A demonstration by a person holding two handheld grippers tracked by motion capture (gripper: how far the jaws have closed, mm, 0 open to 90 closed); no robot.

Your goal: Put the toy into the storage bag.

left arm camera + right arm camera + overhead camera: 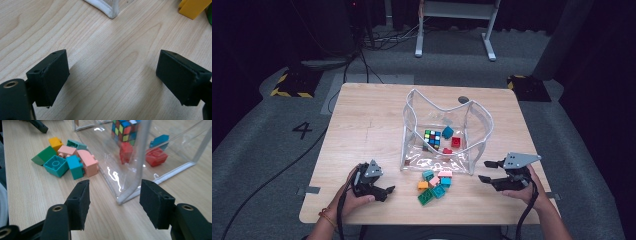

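Note:
A clear pouch [472, 130] with white trim stands open at the table's middle. Inside it lie a colour cube [432, 138], a blue brick [447, 132] and two red bricks [456, 142]. Several loose bricks [434, 185] in green, teal, pink and yellow are heaped before it. My left gripper [388, 191] rests low at the front left, open over bare wood [112, 75]. My right gripper [485, 171] is open at the front right. In the right gripper view its jaws [113, 200] frame the pouch's near corner [121, 200] without pressing it, with the brick heap [72, 160] farther off to the left.
The wooden table [362, 125] ends close behind both hands. A dark round mark [463, 100] sits behind the pouch. The pouch's trim [107, 8] and a yellow brick [193, 7] edge the left gripper view. A white desk frame [454, 30] stands on the floor beyond.

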